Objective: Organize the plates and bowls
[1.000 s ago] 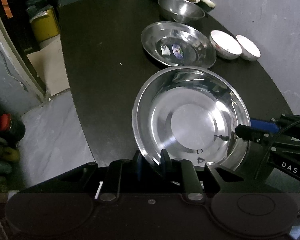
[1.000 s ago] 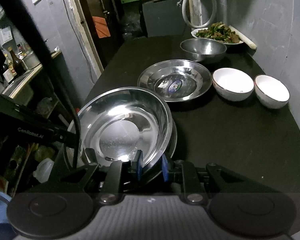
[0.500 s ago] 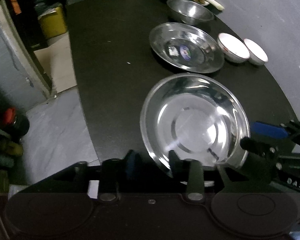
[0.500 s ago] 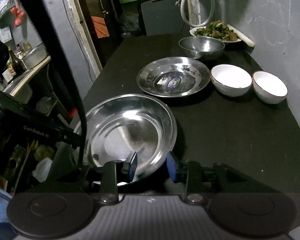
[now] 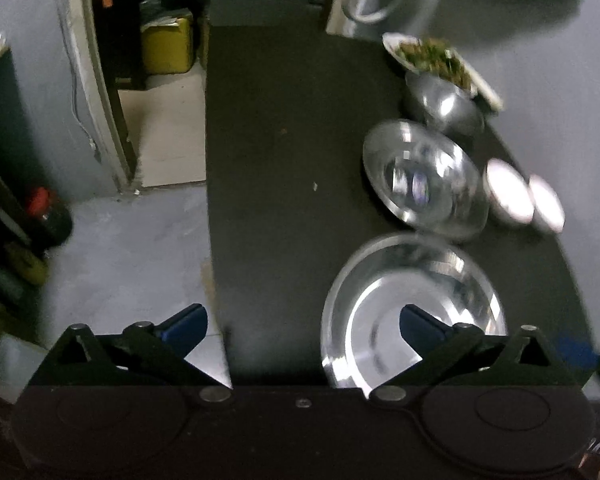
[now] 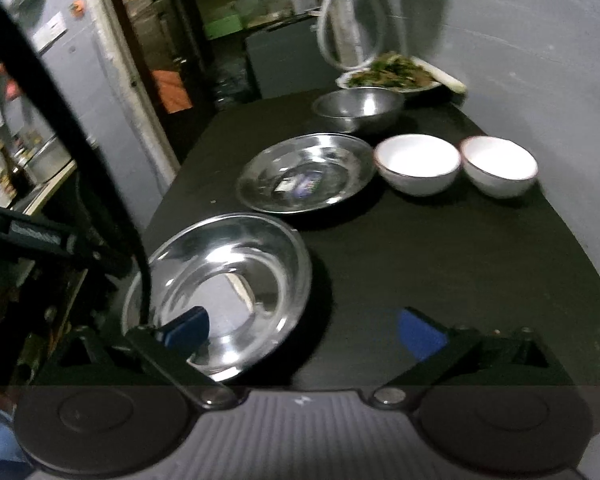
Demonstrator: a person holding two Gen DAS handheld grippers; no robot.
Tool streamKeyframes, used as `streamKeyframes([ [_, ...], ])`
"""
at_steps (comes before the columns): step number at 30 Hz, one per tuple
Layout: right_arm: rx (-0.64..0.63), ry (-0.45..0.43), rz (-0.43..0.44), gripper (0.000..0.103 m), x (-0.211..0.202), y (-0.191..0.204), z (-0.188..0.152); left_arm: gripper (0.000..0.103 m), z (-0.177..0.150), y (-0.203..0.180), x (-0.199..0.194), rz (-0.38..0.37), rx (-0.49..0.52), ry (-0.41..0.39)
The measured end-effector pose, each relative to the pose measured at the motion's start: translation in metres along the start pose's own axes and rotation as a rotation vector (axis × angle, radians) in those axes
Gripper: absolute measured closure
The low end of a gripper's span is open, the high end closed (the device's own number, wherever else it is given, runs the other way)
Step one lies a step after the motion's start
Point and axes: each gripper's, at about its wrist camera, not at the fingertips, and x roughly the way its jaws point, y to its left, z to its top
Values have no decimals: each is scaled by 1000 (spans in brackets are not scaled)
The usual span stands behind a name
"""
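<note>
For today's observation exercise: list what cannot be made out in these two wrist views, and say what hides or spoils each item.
- Sticker in the far steel plate: motion blur smears it in the left wrist view; too small to read in the right.
- Near edge of the near steel plate: covered by the gripper bodies in both views.
- Food on the white dish: distant, blurred.
- Two white bowls: smeared by blur, left wrist view.
</note>
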Motion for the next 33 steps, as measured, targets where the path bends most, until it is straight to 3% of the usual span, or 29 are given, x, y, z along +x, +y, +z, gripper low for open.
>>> streamKeyframes([
  [4,71,-30,-34,0,-1,-14,-1,1,21,0,13,-27,-84,-18],
  [7,135,-38,-60,0,3,-25,0,1,40,-7,28,3,-88,-21],
  [14,321,-59,-46,0,21,-59,9,1,77,-21,62,-21,-77,-29],
  [25,322,-74,-43,0,67,-61,52,1,110,-35,113,-52,-15,14],
  [33,374,-78,-39,1,86,-65,67,1,118,-45,127,-50,47,19],
])
